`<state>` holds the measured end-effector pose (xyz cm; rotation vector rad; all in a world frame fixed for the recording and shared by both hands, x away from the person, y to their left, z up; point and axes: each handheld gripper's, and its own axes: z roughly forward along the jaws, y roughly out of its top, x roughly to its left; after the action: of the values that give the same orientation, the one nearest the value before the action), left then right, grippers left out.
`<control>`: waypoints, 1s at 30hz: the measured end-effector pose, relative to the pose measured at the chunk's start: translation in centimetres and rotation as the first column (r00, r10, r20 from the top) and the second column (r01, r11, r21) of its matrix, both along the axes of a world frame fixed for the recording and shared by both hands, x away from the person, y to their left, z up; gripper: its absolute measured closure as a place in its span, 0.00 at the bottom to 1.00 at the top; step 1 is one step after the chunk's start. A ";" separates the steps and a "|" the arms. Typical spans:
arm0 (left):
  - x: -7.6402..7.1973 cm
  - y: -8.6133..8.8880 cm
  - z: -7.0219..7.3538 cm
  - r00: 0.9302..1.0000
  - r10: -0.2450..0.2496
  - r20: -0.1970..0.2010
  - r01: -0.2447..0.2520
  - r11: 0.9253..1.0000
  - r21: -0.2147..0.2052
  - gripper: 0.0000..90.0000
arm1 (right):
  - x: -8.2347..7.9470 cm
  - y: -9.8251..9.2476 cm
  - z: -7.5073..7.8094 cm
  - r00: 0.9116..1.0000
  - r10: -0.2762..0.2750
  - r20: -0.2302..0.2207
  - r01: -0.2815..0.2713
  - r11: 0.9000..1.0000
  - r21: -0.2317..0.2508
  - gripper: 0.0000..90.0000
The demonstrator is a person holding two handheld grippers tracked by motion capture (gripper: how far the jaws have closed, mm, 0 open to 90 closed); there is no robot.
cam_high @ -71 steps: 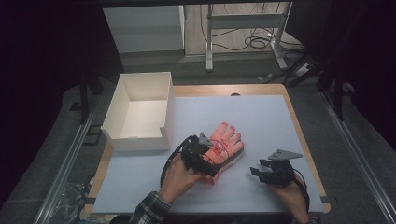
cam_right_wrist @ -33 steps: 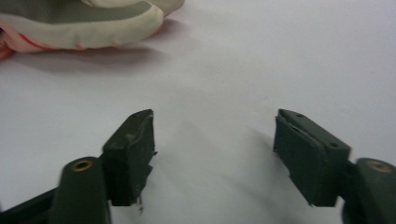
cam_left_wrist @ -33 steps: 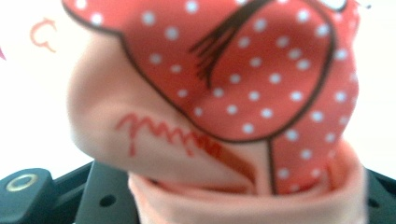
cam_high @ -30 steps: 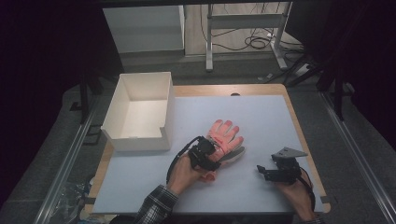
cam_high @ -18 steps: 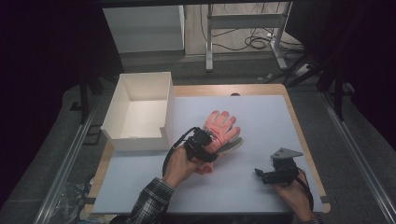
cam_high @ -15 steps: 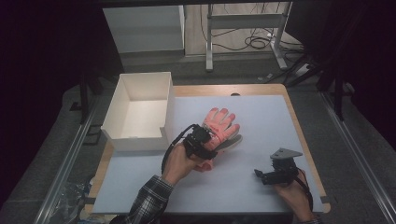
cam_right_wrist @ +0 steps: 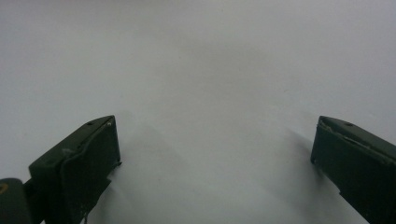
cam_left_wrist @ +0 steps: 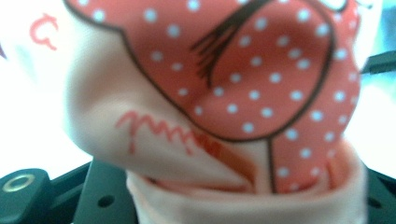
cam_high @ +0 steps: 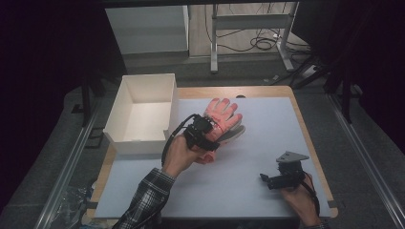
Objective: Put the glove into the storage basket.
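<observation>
Carried up the table since earlier, the glove (cam_high: 222, 118) now hangs clenched in the left gripper (cam_high: 202, 134), its jaws closed on the cuff, just beside the white box (cam_high: 142, 139), which holds nothing. Well apart, the right gripper (cam_high: 281, 178) rests on the table (cam_high: 267, 119), jaws spread wide.

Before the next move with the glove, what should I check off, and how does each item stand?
1. Left gripper has the glove: ok, cuff fabric bunched between its jaws.
2. Glove off the table: cannot tell.
3. Box open and empty: ok.
4. Path from glove to box free: ok, they sit side by side.
5. Right gripper out of the way: ok, jaws apart over bare table.
</observation>
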<state>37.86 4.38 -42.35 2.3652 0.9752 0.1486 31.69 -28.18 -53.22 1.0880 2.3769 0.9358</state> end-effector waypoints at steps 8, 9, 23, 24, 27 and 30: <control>1.3 1.2 2.4 0.999 0.038 0.011 -0.038 0.999 -0.002 0.54 | 0.0 0.0 0.0 1.000 -0.002 -0.001 0.002 1.000 0.000 0.02; 1.5 1.4 2.6 0.999 0.042 0.011 -0.042 0.999 -0.002 0.54 | 0.0 0.0 0.0 1.000 -0.002 -0.001 0.002 1.000 0.000 0.02; 3.6 6.4 7.1 0.981 0.183 0.068 -0.184 0.983 0.005 0.53 | 0.0 0.0 0.0 1.000 -0.004 -0.004 0.005 1.000 0.002 0.02; 3.9 7.4 7.5 0.975 0.213 0.071 -0.213 0.977 0.001 0.53 | 0.0 0.0 0.0 1.000 -0.004 -0.004 0.004 1.000 0.002 0.02; 4.2 8.6 7.9 0.966 0.248 0.078 -0.249 0.969 0.000 0.53 | 0.0 0.0 0.0 1.000 -0.004 -0.004 0.004 1.000 0.003 0.02; 4.6 10.4 8.2 0.950 0.301 0.088 -0.302 0.953 0.003 0.53 | 0.0 0.0 0.0 1.000 -0.002 -0.003 0.002 1.000 -0.001 0.02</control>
<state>42.51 14.80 -34.18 2.1902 1.2920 0.3746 31.73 -28.20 -53.22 1.0915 2.3781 0.9329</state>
